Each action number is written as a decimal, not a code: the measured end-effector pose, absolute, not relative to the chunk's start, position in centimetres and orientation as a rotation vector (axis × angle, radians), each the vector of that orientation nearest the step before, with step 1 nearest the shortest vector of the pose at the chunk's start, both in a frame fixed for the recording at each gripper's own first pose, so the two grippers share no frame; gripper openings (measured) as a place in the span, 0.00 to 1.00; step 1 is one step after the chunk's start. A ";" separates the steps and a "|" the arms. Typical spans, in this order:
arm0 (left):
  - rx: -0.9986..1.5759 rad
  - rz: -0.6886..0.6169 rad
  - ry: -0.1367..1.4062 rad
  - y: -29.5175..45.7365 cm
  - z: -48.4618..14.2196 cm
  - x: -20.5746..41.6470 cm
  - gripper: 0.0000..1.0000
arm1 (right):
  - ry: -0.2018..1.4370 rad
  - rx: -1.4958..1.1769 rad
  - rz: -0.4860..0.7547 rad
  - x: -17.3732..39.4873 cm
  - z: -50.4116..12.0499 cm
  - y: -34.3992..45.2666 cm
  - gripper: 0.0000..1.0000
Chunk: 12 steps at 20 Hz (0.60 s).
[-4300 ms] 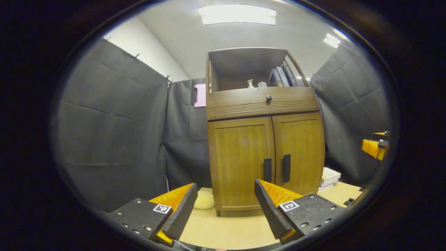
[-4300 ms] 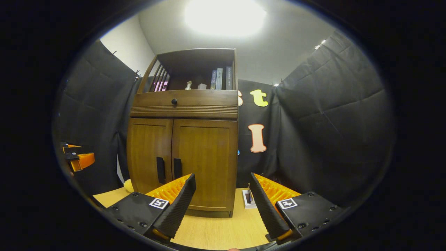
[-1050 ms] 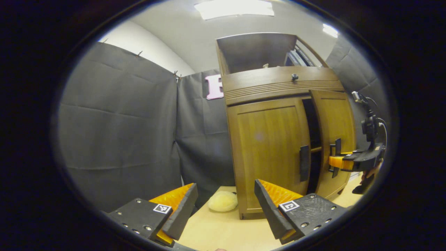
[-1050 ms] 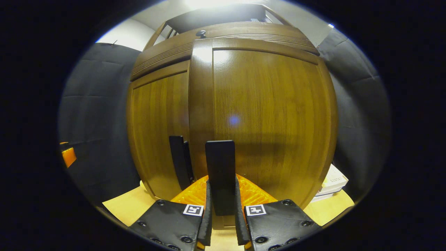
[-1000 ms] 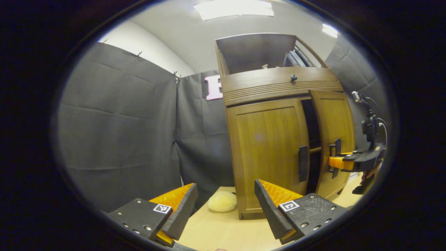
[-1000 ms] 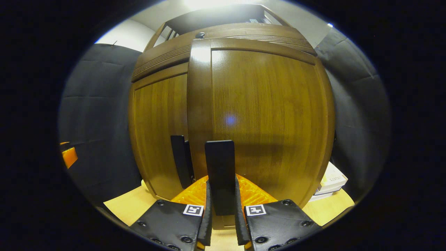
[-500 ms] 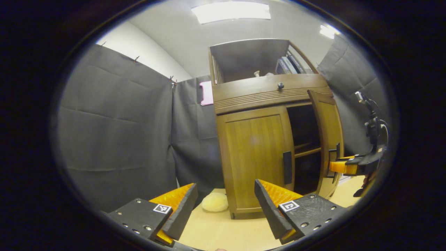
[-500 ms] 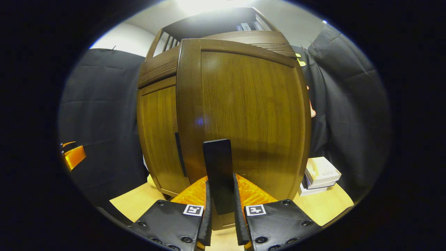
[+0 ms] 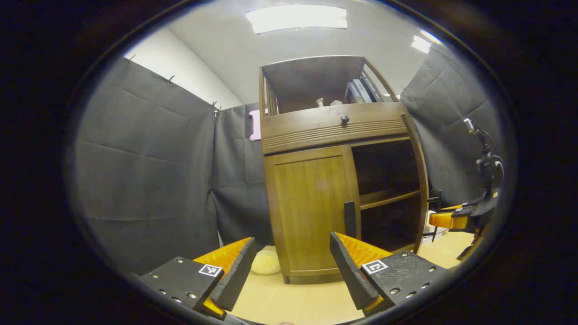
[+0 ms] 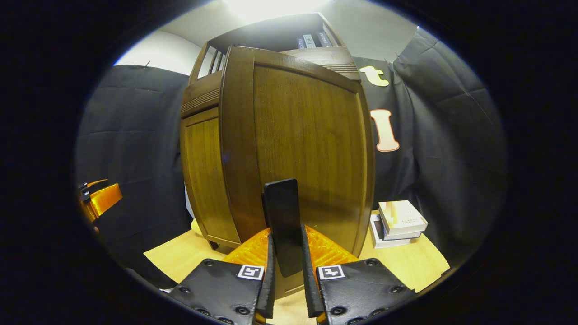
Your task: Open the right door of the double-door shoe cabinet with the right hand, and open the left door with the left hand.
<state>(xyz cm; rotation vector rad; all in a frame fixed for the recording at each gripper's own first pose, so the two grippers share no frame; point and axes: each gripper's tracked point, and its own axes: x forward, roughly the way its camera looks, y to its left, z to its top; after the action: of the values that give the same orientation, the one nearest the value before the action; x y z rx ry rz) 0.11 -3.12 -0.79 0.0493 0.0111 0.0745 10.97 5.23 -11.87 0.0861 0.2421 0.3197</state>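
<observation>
Both right tongs (image 10: 287,275) fingers clamp the door handle (image 10: 282,216); left tongs (image 9: 289,271) gape.

No legible text: the book spines (image 9: 359,90) on the shoe cabinet's top shelf and the print on the stacked boxes (image 10: 399,222) beside the cabinet are too small and blurred, and the fingers' square markers (image 10: 330,272) carry only coded patterns.

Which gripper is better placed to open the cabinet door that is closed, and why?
The left gripper. It is open and free, facing the closed left door and its black handle. The right gripper is clamped on the right door's handle, holding that door swung open.
</observation>
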 end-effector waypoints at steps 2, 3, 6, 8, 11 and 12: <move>0.045 0.053 0.011 -3.7 -0.6 0.2 1.00 | 0.244 0.092 0.313 10.2 -11.8 4.1 0.30; 0.046 0.044 0.010 -3.9 -0.6 0.0 1.00 | 0.244 0.091 0.310 9.9 -11.7 3.4 0.27; 0.043 0.020 0.007 -4.1 -0.4 0.2 1.00 | 0.250 0.088 0.307 9.1 -11.7 1.6 0.29; 0.041 0.006 0.003 -4.0 -0.2 0.3 1.00 | 0.247 0.088 0.298 8.7 -11.7 0.4 0.29; 0.045 -0.006 -0.002 -4.3 -0.3 0.5 0.97 | 0.247 0.088 0.290 8.8 -11.9 -1.4 0.29; 0.046 -0.010 -0.003 -4.3 -0.3 0.6 1.00 | 0.247 0.089 0.285 8.8 -12.1 -2.1 0.29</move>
<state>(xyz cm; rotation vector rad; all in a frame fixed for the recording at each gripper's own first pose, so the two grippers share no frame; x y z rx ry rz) 0.60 -4.30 -0.32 0.0457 -0.0028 -0.0102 8.79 -2.09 -12.07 0.0894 0.2474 0.2849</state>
